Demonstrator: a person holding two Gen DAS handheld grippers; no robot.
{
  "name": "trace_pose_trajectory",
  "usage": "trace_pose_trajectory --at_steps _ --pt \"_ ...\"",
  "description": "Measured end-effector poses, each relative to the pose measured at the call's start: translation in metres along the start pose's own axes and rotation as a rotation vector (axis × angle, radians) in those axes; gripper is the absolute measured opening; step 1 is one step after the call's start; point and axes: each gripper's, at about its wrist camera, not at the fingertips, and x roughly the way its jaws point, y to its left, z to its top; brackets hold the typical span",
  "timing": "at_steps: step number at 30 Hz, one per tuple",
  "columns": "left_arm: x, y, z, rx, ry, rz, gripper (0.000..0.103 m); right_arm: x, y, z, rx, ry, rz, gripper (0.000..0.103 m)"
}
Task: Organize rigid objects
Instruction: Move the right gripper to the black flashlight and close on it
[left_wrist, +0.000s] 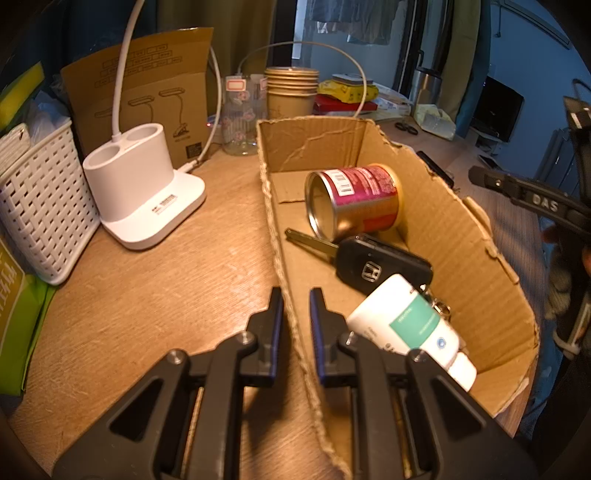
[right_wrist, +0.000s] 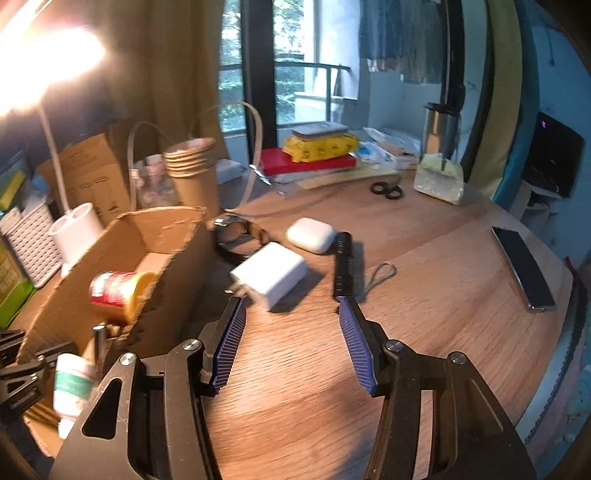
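A: Quick one. Why is the left gripper (left_wrist: 295, 314) parked on the cardboard box (left_wrist: 461, 236)?

B: Its fingers (left_wrist: 275, 332) straddle the near left wall, one outside and one inside. Narrow gap, card between them. Looks like a pinch on the wall to steady the box, though I can't tell if the pads really bite.

A: What's in the box?

B: A tin can (left_wrist: 354, 201) lying on its side at the far end, open mouth to the left. A car key (left_wrist: 373, 264) in the middle, blade pointing far left. A white tube (left_wrist: 410, 325) with a green label at the near end, overlapping the key fob. All rigid bits, so the box reads as the collecting place.

A: Right gripper (right_wrist: 293, 343)?

B: Fingers spread wide, nothing between them, hovering over bare counter (right_wrist: 424, 332) just right of the box. It's aimed at the loose things beyond.

A: Which ones?

B: White charger plug (right_wrist: 271, 275) closest, just past the left fingertip. Black flashlight (right_wrist: 341, 266) with a wrist loop just past the right fingertip. White earbud case (right_wrist: 310, 234) farther back, a watch (right_wrist: 236, 236) by the box's far corner. A phone (right_wrist: 522, 267) lies well apart, far right.

A: Next target?

B: My guess is the charger: nearest, blocky, fits that spread. The view is motion-blurred, so no promises.

A: Risk?

B: The box wall is torn and floppy, so it could fold under the pinch.
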Motion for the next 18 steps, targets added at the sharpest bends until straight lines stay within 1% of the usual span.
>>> trace_pose_trajectory --at_steps 6,18 --pt "0.000 0.000 0.000 0.000 0.000 0.000 0.015 0.014 -0.016 0.004 0.001 0.011 -0.044 0.056" --pt "0.000 0.000 0.000 0.000 0.000 0.001 0.015 0.045 -0.021 0.016 -0.028 0.034 -0.064 0.056"
